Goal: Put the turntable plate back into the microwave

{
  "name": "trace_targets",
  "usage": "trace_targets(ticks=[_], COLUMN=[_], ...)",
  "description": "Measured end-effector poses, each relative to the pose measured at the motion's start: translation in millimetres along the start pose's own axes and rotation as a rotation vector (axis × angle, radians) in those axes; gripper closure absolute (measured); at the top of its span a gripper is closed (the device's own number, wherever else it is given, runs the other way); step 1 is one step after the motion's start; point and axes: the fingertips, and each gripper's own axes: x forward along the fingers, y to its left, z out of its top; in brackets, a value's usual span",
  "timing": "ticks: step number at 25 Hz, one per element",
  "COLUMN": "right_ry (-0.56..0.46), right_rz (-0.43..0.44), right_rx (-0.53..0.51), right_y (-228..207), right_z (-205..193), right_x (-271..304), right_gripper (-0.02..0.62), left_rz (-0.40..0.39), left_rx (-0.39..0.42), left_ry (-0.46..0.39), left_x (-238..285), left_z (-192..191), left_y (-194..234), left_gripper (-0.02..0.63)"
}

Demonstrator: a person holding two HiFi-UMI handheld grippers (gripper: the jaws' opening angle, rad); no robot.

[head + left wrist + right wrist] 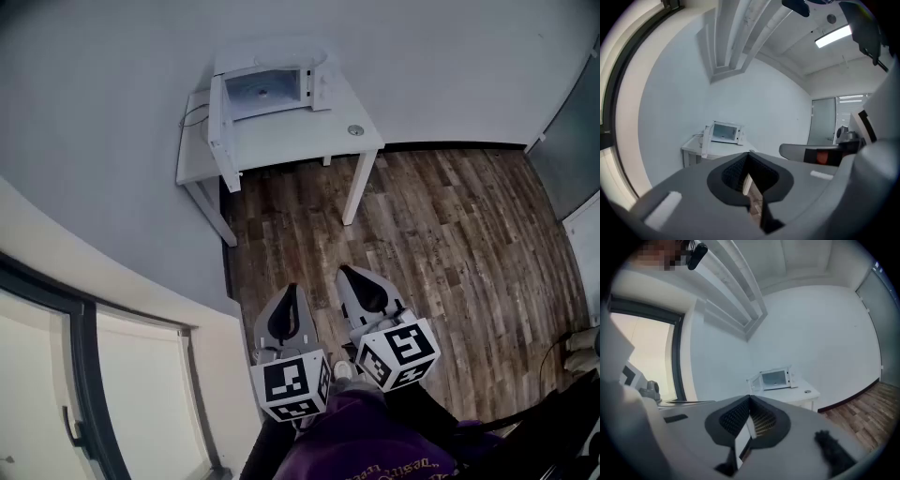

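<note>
Your left tool (749, 154) and right tool (750, 398) are both closed on nothing, held close to your body over the floor (422, 244). Well ahead, the microwave (267, 89) stands on the counter (300, 141) with its door (217, 122) swung open. The turntable plate is too small to pick out; a pale rounded shape (286, 54) atop the microwave may be it. You're at the approach step, I judge: walk up, find the plate, open a tool.

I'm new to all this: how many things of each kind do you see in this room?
Grippers: 2 (left gripper, right gripper)
Microwave: 1
Table: 1
Small round disc on the table: 1
Total: 5
</note>
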Motion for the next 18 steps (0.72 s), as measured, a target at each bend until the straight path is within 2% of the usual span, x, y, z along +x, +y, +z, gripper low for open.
trace_targets(ticks=[7, 11, 18], right_ry=[-0.004, -0.041, -0.051], right_rz=[-0.017, 0.024, 0.017], right_rx=[-0.018, -0.013, -0.016], right_y=[13, 21, 6], right_z=[-5, -2, 1], right_x=[7, 10, 29], right_gripper=[0.589, 0.589, 0.589], left_rz=[-0.017, -0.007, -0.001], left_rx=[-0.009, -0.033, -0.037], left_ry=[0.005, 0.016, 0.014], left_x=[-6, -8, 10], left_z=[-6, -12, -12], left_y=[15, 29, 36], left_gripper=[0.601, 0.601, 0.601])
